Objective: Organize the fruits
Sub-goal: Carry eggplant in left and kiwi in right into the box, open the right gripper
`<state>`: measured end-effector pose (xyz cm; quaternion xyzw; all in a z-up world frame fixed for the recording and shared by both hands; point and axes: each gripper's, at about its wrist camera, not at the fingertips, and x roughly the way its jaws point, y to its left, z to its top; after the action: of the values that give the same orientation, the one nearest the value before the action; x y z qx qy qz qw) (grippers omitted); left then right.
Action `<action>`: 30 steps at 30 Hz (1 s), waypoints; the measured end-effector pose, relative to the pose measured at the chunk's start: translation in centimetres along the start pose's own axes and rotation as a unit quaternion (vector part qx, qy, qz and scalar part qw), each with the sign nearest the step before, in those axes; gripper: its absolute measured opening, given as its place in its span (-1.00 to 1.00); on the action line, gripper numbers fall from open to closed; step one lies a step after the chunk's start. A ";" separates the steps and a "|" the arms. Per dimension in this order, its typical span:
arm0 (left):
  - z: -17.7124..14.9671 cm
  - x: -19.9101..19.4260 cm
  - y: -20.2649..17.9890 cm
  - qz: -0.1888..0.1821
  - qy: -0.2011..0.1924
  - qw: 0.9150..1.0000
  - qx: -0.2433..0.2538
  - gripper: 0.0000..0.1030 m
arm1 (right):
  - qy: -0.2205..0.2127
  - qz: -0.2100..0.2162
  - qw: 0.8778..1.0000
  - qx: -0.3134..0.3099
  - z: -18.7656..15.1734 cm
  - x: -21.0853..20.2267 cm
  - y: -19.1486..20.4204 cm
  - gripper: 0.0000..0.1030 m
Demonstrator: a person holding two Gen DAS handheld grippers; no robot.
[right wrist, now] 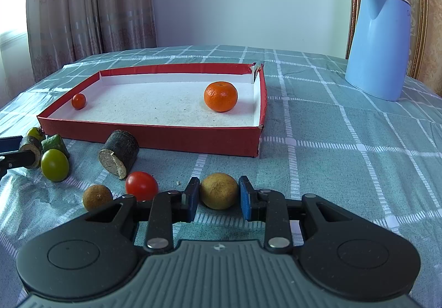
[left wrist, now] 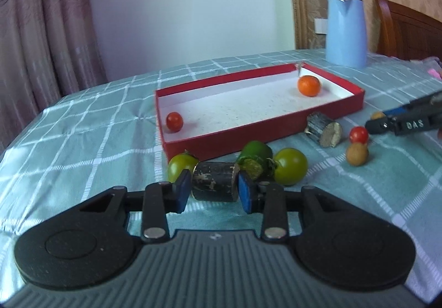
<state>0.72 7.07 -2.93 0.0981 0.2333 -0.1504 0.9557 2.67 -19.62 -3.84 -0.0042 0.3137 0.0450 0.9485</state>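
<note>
A shallow red cardboard tray (right wrist: 154, 137) with a white speckled floor lies on the green checked tablecloth (right wrist: 345, 159). Inside it, an orange mandarin (right wrist: 220, 96) sits near the tray's torn far corner, and a small red cherry tomato (right wrist: 78, 101) sits alone at the opposite end.

In front of the tray, the left gripper (left wrist: 214, 188) pinches a short dark cane segment (left wrist: 214, 182) across its cut ends, blue pads pressing both faces. The right gripper (right wrist: 219, 195) is clamped on a round tan longan (right wrist: 219, 191).

Two green tomatoes (left wrist: 290, 166) and a green chunk (left wrist: 255, 153) crowd behind the held segment, partly hidden by it. A second cane segment (right wrist: 119, 152), another red tomato (right wrist: 141, 185) and a second longan (right wrist: 97, 196) lie in front of the tray. A blue jug (right wrist: 377, 44) stands beyond the tray.
</note>
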 end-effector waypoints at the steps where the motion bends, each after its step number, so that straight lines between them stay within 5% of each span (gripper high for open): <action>1: 0.0 0.0 0.2 -0.002 -0.001 1.000 -0.004 -0.39 | 0.000 0.000 1.000 0.000 0.0 0.0 0.0 -0.43; 17: 0.0 -0.8 0.8 -0.003 -0.016 0.999 -0.028 -0.41 | -0.025 -0.002 0.999 0.027 -0.1 -0.9 -0.9 -0.43; 30: 2.9 0.1 0.4 -0.016 -0.033 0.997 -0.061 -0.42 | -0.056 -0.015 0.998 -0.010 2.5 -1.4 0.2 -0.43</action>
<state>2.11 6.65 -0.45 0.0313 0.2120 -0.1544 0.9645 3.01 -19.49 -0.97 -0.0155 0.2597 0.0340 0.9650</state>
